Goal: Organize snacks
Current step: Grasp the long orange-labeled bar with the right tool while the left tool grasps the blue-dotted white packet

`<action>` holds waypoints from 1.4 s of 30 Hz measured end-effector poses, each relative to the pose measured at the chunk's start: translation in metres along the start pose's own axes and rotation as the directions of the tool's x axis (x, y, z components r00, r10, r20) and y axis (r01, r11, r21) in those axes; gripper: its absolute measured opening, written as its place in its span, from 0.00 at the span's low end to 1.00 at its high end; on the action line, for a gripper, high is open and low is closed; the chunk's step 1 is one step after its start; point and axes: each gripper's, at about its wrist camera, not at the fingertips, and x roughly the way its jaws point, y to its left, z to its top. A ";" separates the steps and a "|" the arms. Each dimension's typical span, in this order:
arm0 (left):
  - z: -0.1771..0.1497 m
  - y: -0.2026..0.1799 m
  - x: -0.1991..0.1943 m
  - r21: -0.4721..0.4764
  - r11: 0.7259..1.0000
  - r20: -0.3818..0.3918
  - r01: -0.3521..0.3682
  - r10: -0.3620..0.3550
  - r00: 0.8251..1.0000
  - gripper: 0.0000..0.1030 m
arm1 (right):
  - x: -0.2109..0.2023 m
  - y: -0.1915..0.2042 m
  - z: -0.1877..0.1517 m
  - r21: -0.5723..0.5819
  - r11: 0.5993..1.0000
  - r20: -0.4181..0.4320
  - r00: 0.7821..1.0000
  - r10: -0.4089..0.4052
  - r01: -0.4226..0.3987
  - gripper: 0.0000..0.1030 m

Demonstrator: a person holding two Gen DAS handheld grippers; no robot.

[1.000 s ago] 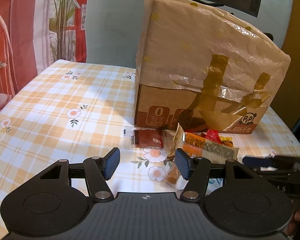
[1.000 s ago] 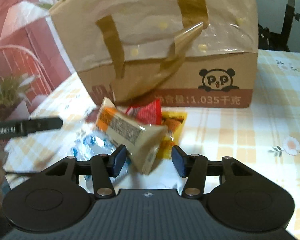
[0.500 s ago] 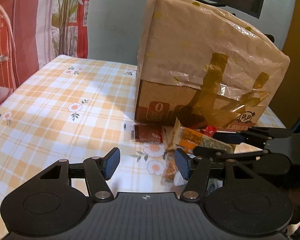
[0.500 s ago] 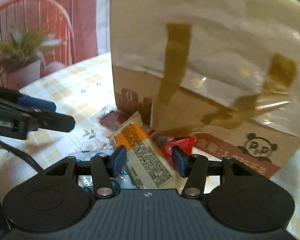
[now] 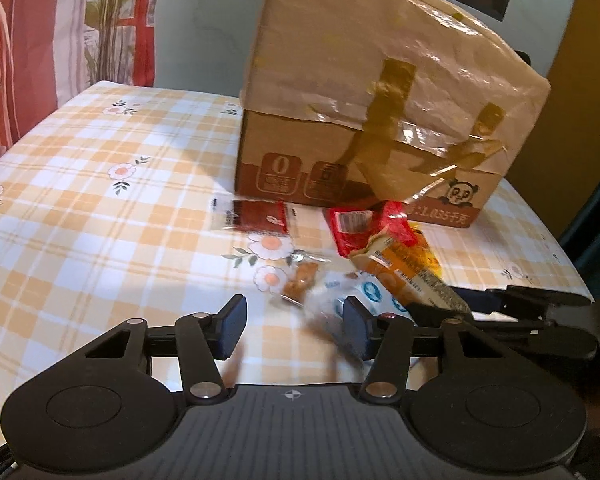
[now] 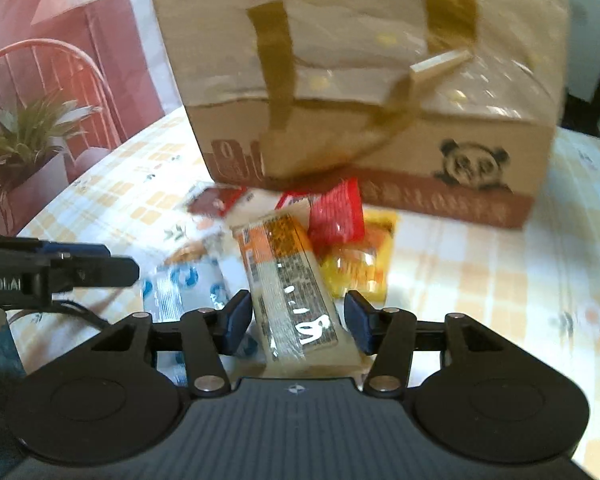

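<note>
A pile of snack packets lies on the checked tablecloth in front of a taped cardboard box [image 5: 380, 92] [image 6: 360, 80]. My right gripper [image 6: 296, 318] is open around an orange and cream bar packet [image 6: 292, 280] [image 5: 404, 276] that lies between its fingers. My left gripper [image 5: 294, 326] is open and empty, just left of a white and blue packet [image 5: 340, 300] [image 6: 180, 284]. A red packet [image 5: 356, 228] [image 6: 336, 212], a yellow packet [image 6: 360, 260], a dark red sachet [image 5: 256, 216] and a small clear packet of brown bits [image 5: 300, 280] lie around them.
The tablecloth [image 5: 80, 200] has bare room to the left. The table's right edge [image 5: 556, 240] is close behind the pile. A red chair and a potted plant [image 6: 24, 132] stand beyond the table's left side.
The right gripper has drawn back from the box toward the near edge, with the bar packet still between its open fingers. The left gripper has shifted slightly. The red packet now shows in the left view.
</note>
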 end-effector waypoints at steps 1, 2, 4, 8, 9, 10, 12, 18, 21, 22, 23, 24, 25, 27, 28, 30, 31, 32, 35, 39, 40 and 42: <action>-0.002 -0.002 0.000 0.004 1.000 -0.005 0.005 -0.005 1.000 0.53 | -0.004 0.001 -0.004 0.000 1.000 0.009 1.000 0.001 -0.001 0.50; -0.004 -0.004 0.000 0.008 1.000 -0.013 0.008 -0.008 1.000 0.53 | -0.006 0.002 -0.008 -0.001 1.000 0.017 1.000 0.003 -0.003 0.49; -0.007 -0.008 0.001 0.017 1.000 -0.026 0.014 -0.013 1.000 0.52 | -0.010 0.002 -0.012 0.003 1.000 0.026 1.000 0.011 -0.011 0.47; -0.007 -0.010 0.001 0.020 1.000 -0.029 0.017 -0.017 0.999 0.52 | -0.011 0.004 -0.014 0.007 1.000 0.029 0.999 0.029 -0.029 0.44; -0.006 -0.011 0.000 0.018 1.000 -0.025 0.024 -0.024 0.999 0.52 | -0.011 0.004 -0.014 0.007 0.999 0.029 0.999 0.037 -0.037 0.43; -0.005 -0.011 0.000 0.016 0.999 -0.022 0.034 -0.033 0.999 0.53 | -0.011 0.004 -0.014 0.006 0.999 0.029 0.998 0.049 -0.050 0.43; -0.001 -0.014 0.002 0.021 0.999 -0.028 0.045 -0.045 0.999 0.57 | -0.011 0.004 -0.015 -0.001 0.998 0.028 0.997 0.067 -0.067 0.43; 0.006 -0.027 0.020 0.064 0.997 -0.092 0.038 -0.032 0.995 0.58 | -0.013 0.002 -0.015 -0.001 0.999 0.040 0.999 0.033 -0.033 0.41; 0.006 -0.034 0.028 0.084 0.996 -0.117 0.044 -0.034 0.993 0.61 | -0.021 -0.006 -0.015 0.039 0.999 0.055 0.998 -0.015 0.012 0.41; 0.005 -0.037 0.029 0.092 0.995 -0.119 0.043 -0.032 0.992 0.62 | -0.024 -0.009 -0.016 0.049 0.998 0.054 0.998 -0.035 0.032 0.41; 0.005 -0.040 0.032 0.103 0.994 -0.121 0.041 -0.029 0.992 0.63 | -0.025 -0.011 -0.017 0.061 0.997 0.049 0.998 -0.046 0.043 0.41; 0.004 -0.043 0.034 0.112 0.993 -0.125 0.042 -0.028 0.992 0.63 | -0.026 -0.013 -0.018 0.076 0.996 0.041 0.998 -0.053 0.049 0.41; 0.004 -0.045 0.036 0.121 0.992 -0.130 0.042 -0.026 0.991 0.63 | -0.027 -0.015 -0.020 0.086 0.995 0.034 0.997 -0.063 0.059 0.42; 0.001 -0.048 0.041 0.136 0.990 -0.137 0.030 -0.011 0.990 0.63 | -0.028 -0.017 -0.021 0.092 0.994 0.044 0.997 -0.067 0.063 0.42; 0.000 -0.048 0.043 0.137 0.990 -0.142 0.022 -0.002 0.990 0.62 | -0.028 -0.016 -0.021 0.089 0.994 0.048 0.996 -0.075 0.070 0.42; -0.003 -0.046 0.042 0.138 0.990 -0.122 0.019 -0.002 0.993 0.61 | -0.028 -0.015 -0.021 0.075 0.994 0.061 0.994 -0.089 0.084 0.45; -0.004 -0.044 0.041 0.135 0.991 -0.113 0.021 -0.006 0.994 0.58 | -0.027 -0.015 -0.021 0.072 0.994 0.066 0.994 -0.091 0.086 0.45; -0.006 -0.041 0.039 0.124 0.992 -0.102 0.022 -0.010 0.995 0.51 | -0.026 -0.016 -0.021 0.071 0.994 0.071 0.993 -0.091 0.086 0.45; -0.009 -0.030 0.034 0.068 0.997 -0.074 0.034 -0.029 0.997 0.48 | -0.023 -0.015 -0.022 0.064 0.994 0.084 0.992 -0.094 0.089 0.46; -0.016 -0.023 0.020 0.045 0.998 -0.017 0.043 -0.042 0.999 0.48 | -0.021 -0.015 -0.023 0.050 0.993 0.104 0.988 -0.112 0.107 0.50; -0.016 -0.023 0.016 0.047 0.998 -0.002 0.047 -0.047 0.999 0.48 | -0.021 -0.015 -0.023 0.046 0.993 0.109 0.988 -0.113 0.109 0.50; -0.015 -0.022 0.008 0.052 0.997 0.036 0.053 -0.055 0.998 0.48 | -0.022 -0.013 -0.023 0.037 0.993 0.122 0.986 -0.115 0.112 0.50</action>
